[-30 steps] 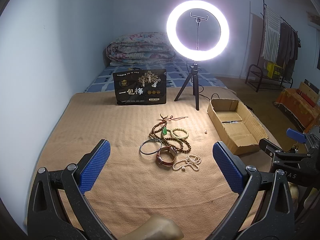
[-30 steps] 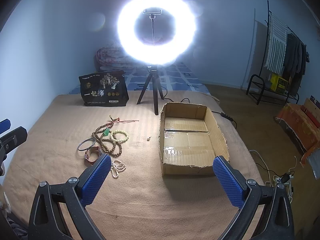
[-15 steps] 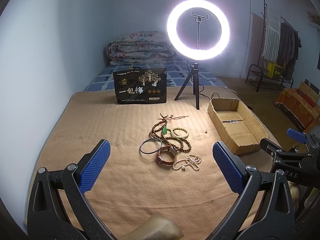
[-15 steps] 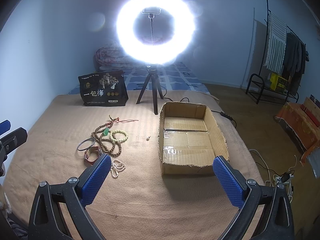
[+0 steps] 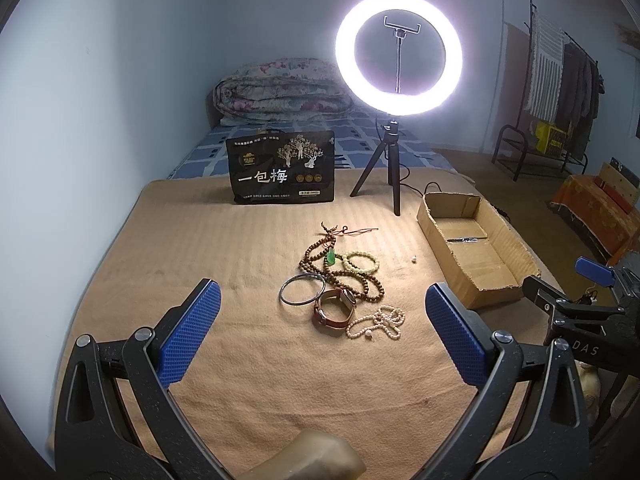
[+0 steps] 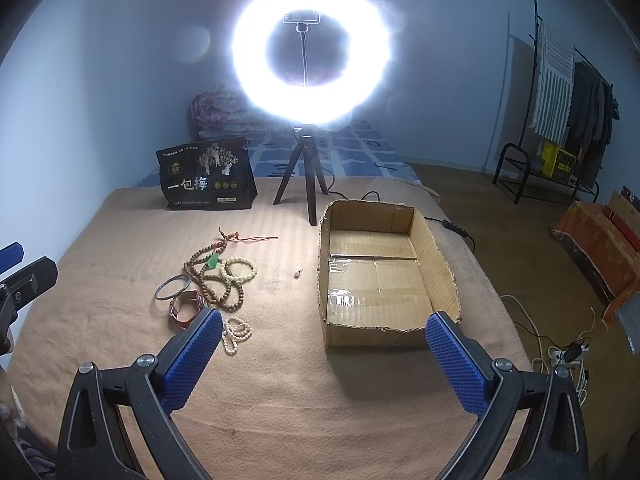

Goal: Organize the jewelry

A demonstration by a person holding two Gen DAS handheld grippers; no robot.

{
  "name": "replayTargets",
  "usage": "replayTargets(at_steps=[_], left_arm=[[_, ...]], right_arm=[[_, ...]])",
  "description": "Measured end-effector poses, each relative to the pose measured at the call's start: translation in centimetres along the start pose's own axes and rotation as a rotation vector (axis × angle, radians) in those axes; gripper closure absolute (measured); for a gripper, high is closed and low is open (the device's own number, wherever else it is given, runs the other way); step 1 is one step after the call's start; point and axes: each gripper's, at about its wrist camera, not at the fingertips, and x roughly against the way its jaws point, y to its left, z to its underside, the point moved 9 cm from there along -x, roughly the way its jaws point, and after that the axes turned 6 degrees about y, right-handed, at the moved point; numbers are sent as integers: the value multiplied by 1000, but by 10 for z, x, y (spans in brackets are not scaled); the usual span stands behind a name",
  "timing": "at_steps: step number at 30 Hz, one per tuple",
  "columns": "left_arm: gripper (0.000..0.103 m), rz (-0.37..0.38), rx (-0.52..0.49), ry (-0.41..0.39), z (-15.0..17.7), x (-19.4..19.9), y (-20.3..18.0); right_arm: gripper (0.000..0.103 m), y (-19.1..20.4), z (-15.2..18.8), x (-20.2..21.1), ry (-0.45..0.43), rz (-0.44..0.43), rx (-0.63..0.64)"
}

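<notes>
A pile of jewelry lies on the tan blanket: a metal bangle (image 5: pixel 301 289), a brown-strap watch (image 5: pixel 335 308), a pearl strand (image 5: pixel 378 322), a long brown bead necklace (image 5: pixel 344 276) with a green pendant (image 5: pixel 331 256), and a pale green bead bracelet (image 5: pixel 361 262). The pile also shows in the right wrist view (image 6: pixel 212 280). An open cardboard box (image 6: pixel 384 276) stands to its right. My left gripper (image 5: pixel 320 336) is open and empty, just short of the pile. My right gripper (image 6: pixel 324 360) is open and empty, near the box's front wall.
A lit ring light on a tripod (image 5: pixel 394 184) and a black printed bag (image 5: pixel 282 172) stand at the back of the blanket. A small loose bead (image 6: pixel 297 274) lies between pile and box. A clothes rack (image 6: pixel 560 120) and cables (image 6: pixel 560 354) are at right.
</notes>
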Motion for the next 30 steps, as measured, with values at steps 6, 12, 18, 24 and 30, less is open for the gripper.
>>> replayTargets(at_steps=[6, 12, 18, 24, 30], left_arm=[[0, -10, 4, 25, 3, -11, 5], [0, -28, 10, 32, 4, -19, 15], [0, 7, 41, 111, 10, -43, 24], [2, 31, 73, 168, 14, -64, 29], [26, 78, 117, 256, 23, -88, 31]], right_arm=[[0, -3, -1, -8, 22, 4, -11], [0, -2, 0, -19, 52, -17, 0], [0, 6, -1, -30, 76, -68, 28], [1, 21, 1, -44, 112, -129, 86], [8, 34, 5, -64, 174, -204, 125]])
